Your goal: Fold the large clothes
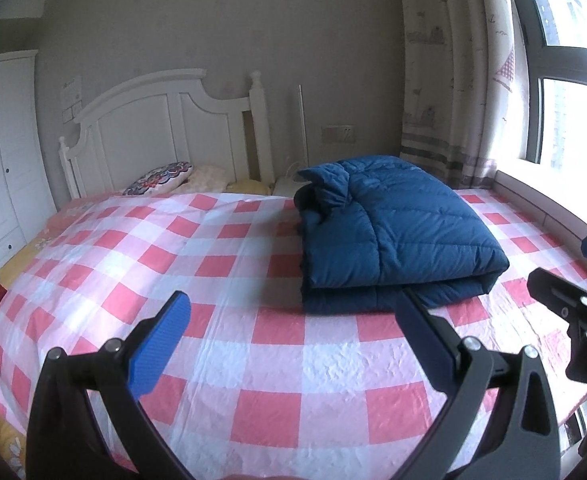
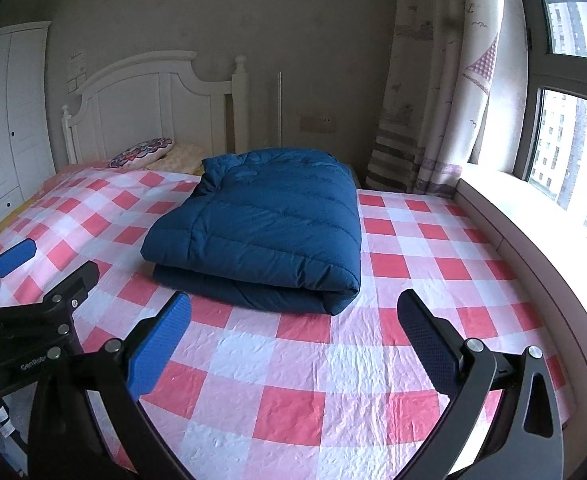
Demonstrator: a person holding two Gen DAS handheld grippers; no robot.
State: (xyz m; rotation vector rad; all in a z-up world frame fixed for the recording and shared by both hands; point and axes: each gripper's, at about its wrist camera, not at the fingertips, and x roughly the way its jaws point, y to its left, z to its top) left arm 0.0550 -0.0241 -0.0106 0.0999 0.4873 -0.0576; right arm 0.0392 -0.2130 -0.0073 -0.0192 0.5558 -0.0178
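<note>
1. Both claws wide open, holding nothing: left gripper (image 1: 293,344), right gripper (image 2: 293,344).
2. I see the jacket (image 2: 261,228) folded on the bed (image 2: 293,380), just ahead of the fingers.
3. Puffy, soft, light, probably slippery; I'd pinch the near folded edge, both layers.

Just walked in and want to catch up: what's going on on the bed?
A person holds a gripper in each hand over a bed with a pink checked cover. A blue puffer jacket lies on it, folded into a thick bundle. The left gripper and right gripper are both open, holding nothing, on the near side of the jacket and apart from it. The fold looks finished or nearly so.
</note>
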